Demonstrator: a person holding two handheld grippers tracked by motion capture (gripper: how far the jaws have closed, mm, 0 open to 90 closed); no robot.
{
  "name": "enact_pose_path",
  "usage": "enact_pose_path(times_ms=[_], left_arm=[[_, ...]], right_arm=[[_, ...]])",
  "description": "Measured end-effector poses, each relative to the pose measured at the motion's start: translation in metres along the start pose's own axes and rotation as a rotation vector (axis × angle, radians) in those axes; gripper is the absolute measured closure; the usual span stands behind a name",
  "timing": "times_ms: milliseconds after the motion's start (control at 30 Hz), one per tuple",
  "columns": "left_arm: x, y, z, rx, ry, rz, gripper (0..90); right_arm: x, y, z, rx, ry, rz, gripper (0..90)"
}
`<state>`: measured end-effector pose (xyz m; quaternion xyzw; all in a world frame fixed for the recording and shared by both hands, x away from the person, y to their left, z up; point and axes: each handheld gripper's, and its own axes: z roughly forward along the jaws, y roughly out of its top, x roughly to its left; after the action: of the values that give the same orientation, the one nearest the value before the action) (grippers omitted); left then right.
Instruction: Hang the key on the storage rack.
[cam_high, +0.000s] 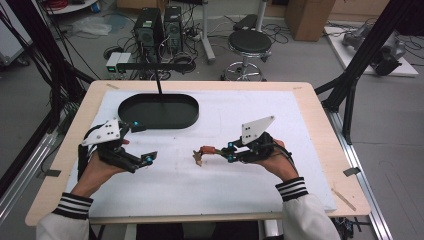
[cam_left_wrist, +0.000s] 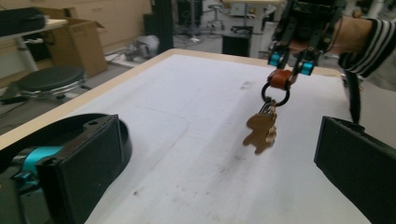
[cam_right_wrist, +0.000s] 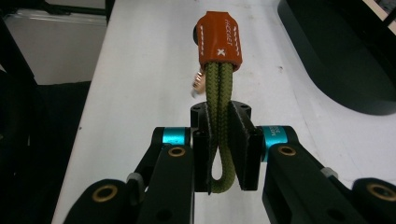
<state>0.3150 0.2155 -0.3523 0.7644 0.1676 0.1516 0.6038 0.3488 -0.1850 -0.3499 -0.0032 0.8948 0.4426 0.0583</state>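
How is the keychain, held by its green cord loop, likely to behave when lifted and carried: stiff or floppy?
Probably floppy: the keychain hangs in linked parts below the right gripper, so its wooden charm may swing. The rope loop looks pinched, so slipping seems unlikely.

A: Keychain colours? Cord loop (cam_right_wrist: 218, 116) is olive green, leather sleeve (cam_right_wrist: 219, 39) orange-brown with white stitching and a white x.
B: Ring (cam_left_wrist: 275, 94) under it is black, bear-shaped charm (cam_left_wrist: 260, 131) tan-gold.
A: Right gripper (cam_right_wrist: 219, 144) black, teal collars, brass-coloured pivots. Left gripper (cam_high: 140, 144) black and teal too, white dotted plate.
B: Tray (cam_high: 159, 111) black, table cover (cam_high: 220, 185) white, wood edge pale. Cuffs (cam_high: 291, 189) striped black-white.
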Motion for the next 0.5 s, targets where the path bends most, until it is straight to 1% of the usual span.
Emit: enact_pose_path(times_ms=[33,67,100,133,167,200,233,267,300,333,367,433,500], left_arm=[[0.000,0.007,0.007,0.013,-0.025,0.013,1.7],[0.000,0.010,0.011,0.017,-0.052,0.009,1.7],[0.000,0.010,0.011,0.017,-0.052,0.009,1.7],[0.000,0.013,0.016,0.032,-0.095,-0.002,1.7],[0.000,0.018,0.023,0.063,-0.121,0.014,1.7],[0.000,0.020,0.026,0.077,-0.129,0.022,1.7],[0.000,0.020,0.026,0.077,-0.129,0.022,1.7],[0.000,0.024,0.033,0.100,-0.145,0.026,1.7],[-0.001,0.026,0.036,0.107,-0.149,0.035,1.7],[-0.001,0.026,0.036,0.107,-0.149,0.035,1.7],[-0.002,0.031,0.040,0.115,-0.164,0.046,1.7],[-0.003,0.035,0.045,0.124,-0.175,0.053,1.7],[-0.004,0.038,0.050,0.146,-0.197,0.050,2.7]], right_arm=[[0.000,0.001,0.000,-0.002,-0.001,-0.003,80.0],[-0.001,0.003,0.001,-0.008,0.007,-0.004,80.1],[-0.001,0.003,0.001,-0.008,0.007,-0.004,80.1],[-0.001,0.005,0.002,-0.016,0.004,-0.011,80.0],[-0.002,0.009,0.003,-0.023,0.013,-0.012,80.0],[-0.003,0.011,0.004,-0.020,0.014,-0.015,80.0],[-0.003,0.011,0.004,-0.020,0.014,-0.015,80.0],[-0.005,0.016,0.006,-0.018,0.016,-0.020,80.0],[-0.006,0.019,0.007,-0.018,0.018,-0.023,80.0],[-0.007,0.021,0.008,-0.015,0.019,-0.026,80.0],[-0.008,0.023,0.009,-0.012,0.018,-0.030,80.0],[-0.009,0.028,0.011,-0.008,0.023,-0.036,80.0],[-0.010,0.032,0.013,-0.002,0.029,-0.041,80.0]])
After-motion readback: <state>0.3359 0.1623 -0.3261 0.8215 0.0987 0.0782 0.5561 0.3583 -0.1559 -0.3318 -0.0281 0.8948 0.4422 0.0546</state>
